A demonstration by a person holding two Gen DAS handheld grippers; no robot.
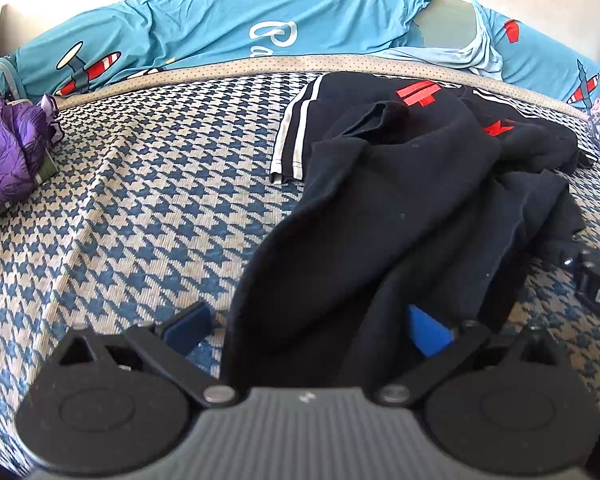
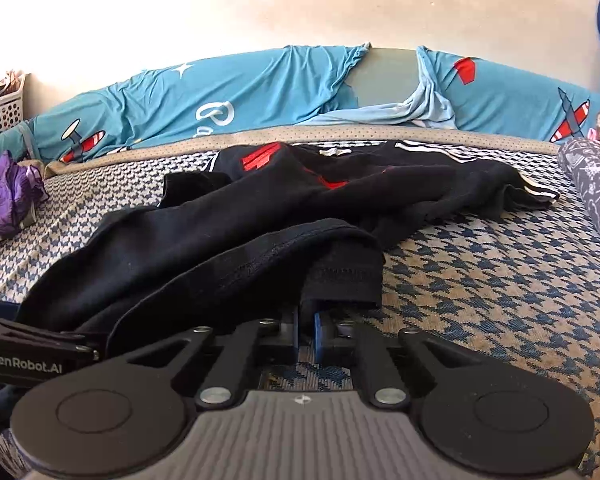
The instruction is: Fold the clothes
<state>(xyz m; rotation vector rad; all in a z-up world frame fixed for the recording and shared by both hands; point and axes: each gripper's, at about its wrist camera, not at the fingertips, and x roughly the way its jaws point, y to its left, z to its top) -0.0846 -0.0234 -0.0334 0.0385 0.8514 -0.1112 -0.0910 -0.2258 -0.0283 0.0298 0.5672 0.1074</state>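
we hold a black shirt (image 2: 228, 236) at its near edge on the bed (image 2: 480, 280), one gripper on each side

our right gripper (image 2: 306, 330) has its blue pads pressed together on the hemmed edge of the shirt, which folds over just above the fingertips; our left gripper (image 1: 312, 330) has its fingers spread wide, a fold of the shirt lying between them, and we cannot tell whether the pads press on it; the shirt runs from the near edge toward the far side, rumpled, with red marks (image 1: 418, 92) and white stripes (image 1: 294, 136) at its far end; a purple cloth (image 1: 4, 156) lies at the far left; a grey patterned roll (image 2: 592, 188) lies at the right; a blue sheet (image 2: 236, 100) with planes runs along the far edge by the wall (image 2: 260, 4); a white basket (image 2: 0, 110) sits at the far left
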